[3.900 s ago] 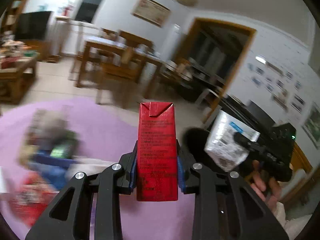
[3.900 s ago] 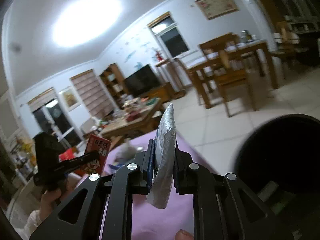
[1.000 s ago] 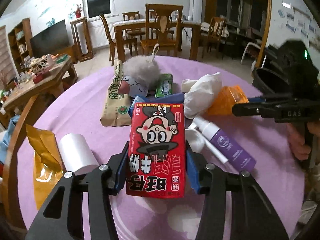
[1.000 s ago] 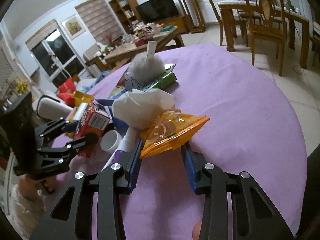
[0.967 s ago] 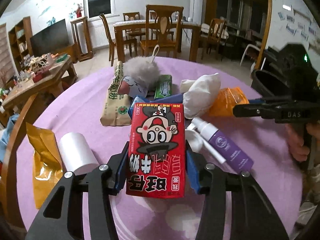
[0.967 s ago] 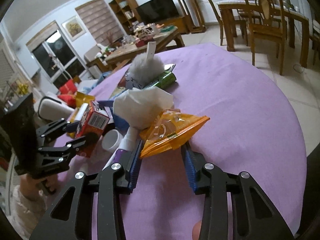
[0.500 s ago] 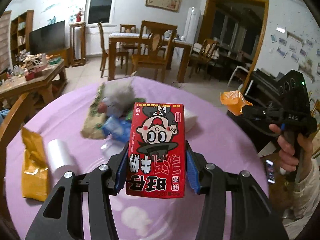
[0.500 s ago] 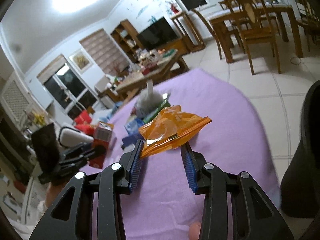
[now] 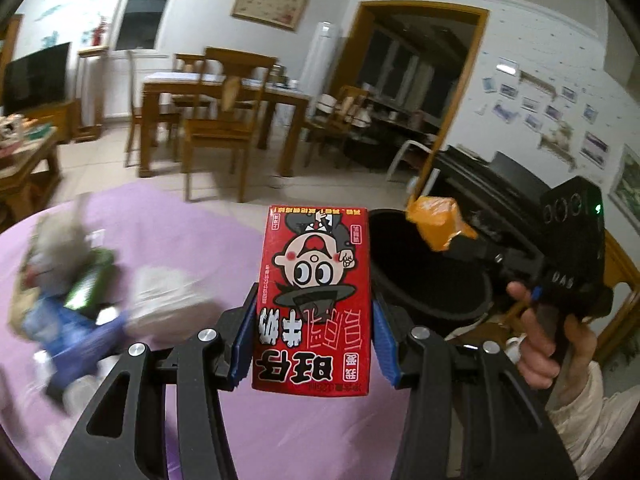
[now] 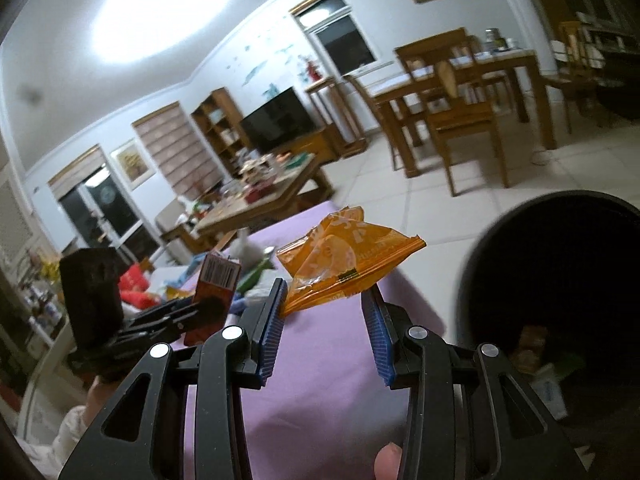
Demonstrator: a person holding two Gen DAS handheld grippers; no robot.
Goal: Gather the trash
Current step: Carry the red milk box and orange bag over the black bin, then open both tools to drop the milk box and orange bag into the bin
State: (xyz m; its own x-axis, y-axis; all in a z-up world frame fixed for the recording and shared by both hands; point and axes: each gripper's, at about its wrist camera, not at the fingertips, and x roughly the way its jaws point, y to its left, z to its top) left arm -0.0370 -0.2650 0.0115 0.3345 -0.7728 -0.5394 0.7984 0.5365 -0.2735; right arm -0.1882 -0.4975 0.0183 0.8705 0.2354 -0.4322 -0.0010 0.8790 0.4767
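My left gripper [image 9: 314,320] is shut on a red drink carton [image 9: 316,280] with a cartoon face, held upright above the purple tablecloth [image 9: 192,240]. My right gripper [image 10: 325,300] is shut on a crumpled orange wrapper [image 10: 348,264]. A black bin [image 10: 560,280] with some trash inside stands just right of it, past the table edge. In the left wrist view the orange wrapper [image 9: 436,224] shows against the far rim of the black bin [image 9: 428,280]. The right wrist view also shows the left gripper [image 10: 192,316] with the carton [image 10: 216,280].
A blurred pile of other items [image 9: 80,292] lies on the left of the table. A hand [image 9: 540,340] holds the right gripper's handle. Wooden dining table and chairs [image 9: 224,92] stand behind on the tiled floor. A cluttered coffee table [image 10: 260,200] stands further back.
Both grippers have lifted off the pile and swung to the right toward the black bin, carrying the carton and the orange wrapper. The pile has slid to the left of view.
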